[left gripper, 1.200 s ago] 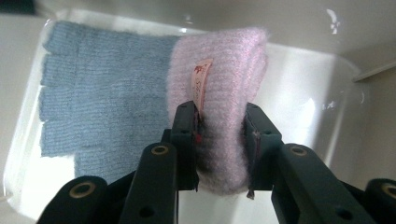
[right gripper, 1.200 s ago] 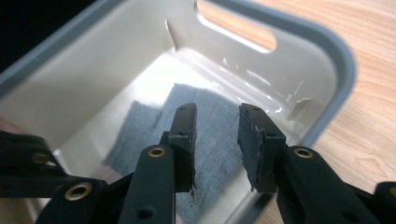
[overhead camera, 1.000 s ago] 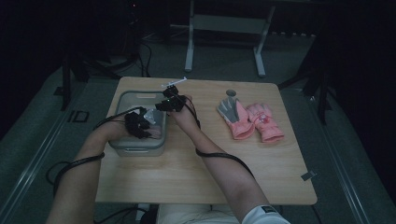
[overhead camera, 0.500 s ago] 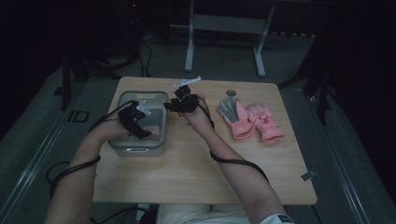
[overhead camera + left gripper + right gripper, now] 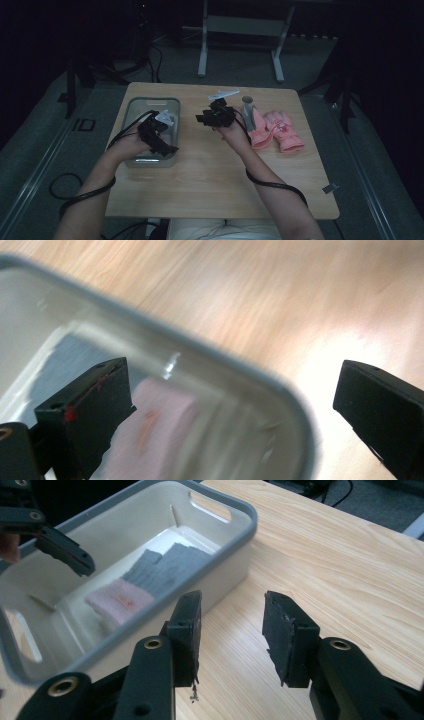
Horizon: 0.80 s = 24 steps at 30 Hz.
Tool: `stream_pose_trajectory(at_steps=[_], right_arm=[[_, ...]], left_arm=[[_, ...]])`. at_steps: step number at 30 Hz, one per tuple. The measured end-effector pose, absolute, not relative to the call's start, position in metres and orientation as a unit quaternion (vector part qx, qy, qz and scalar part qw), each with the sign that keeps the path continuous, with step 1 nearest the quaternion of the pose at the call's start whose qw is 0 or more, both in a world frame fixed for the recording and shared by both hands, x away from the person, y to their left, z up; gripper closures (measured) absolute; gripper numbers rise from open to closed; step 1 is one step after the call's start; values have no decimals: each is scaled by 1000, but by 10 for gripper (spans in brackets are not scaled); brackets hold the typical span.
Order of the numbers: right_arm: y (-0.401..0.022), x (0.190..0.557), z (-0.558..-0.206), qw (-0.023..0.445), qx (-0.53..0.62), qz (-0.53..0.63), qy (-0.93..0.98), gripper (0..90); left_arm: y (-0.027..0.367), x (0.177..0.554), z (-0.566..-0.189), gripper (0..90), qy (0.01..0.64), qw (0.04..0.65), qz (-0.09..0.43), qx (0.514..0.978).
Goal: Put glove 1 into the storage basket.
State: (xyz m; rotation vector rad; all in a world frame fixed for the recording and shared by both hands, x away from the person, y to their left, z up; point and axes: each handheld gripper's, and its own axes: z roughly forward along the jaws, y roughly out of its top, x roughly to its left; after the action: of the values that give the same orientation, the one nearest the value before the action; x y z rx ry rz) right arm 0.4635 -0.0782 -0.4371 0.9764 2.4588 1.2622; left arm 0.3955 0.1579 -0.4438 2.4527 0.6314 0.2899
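While left gripper [image 5: 159,131] hovers over the grey bin [image 5: 131,107], jaws just opened wide, empty, one glove [image 5: 142,587] lies inside. Right gripper [image 5: 216,116], half open, empty, sits above counter [image 5: 210,170]; pink gloves [image 5: 277,131] lie right of it, fingers pointing away, nearest that hand.

A high camera looked forward and down over the bench [image 5: 210,170]. Each gripper-mounted camera sat close, looking past its own jaws. All three shared the grey bin [image 5: 220,540].
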Motion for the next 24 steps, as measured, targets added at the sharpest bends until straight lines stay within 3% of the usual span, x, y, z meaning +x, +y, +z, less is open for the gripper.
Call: stream_pose_trajectory(at_steps=[11, 24], right_arm=[[-132, 451, -438, 120, 339, 426, 830, 584], [-175, 442, -445, 148, 339, 416, 831, 586]], left_arm=[[105, 366, -445, 19, 189, 325, 112, 920], [69, 336, -479, 26, 199, 343, 129, 909]])
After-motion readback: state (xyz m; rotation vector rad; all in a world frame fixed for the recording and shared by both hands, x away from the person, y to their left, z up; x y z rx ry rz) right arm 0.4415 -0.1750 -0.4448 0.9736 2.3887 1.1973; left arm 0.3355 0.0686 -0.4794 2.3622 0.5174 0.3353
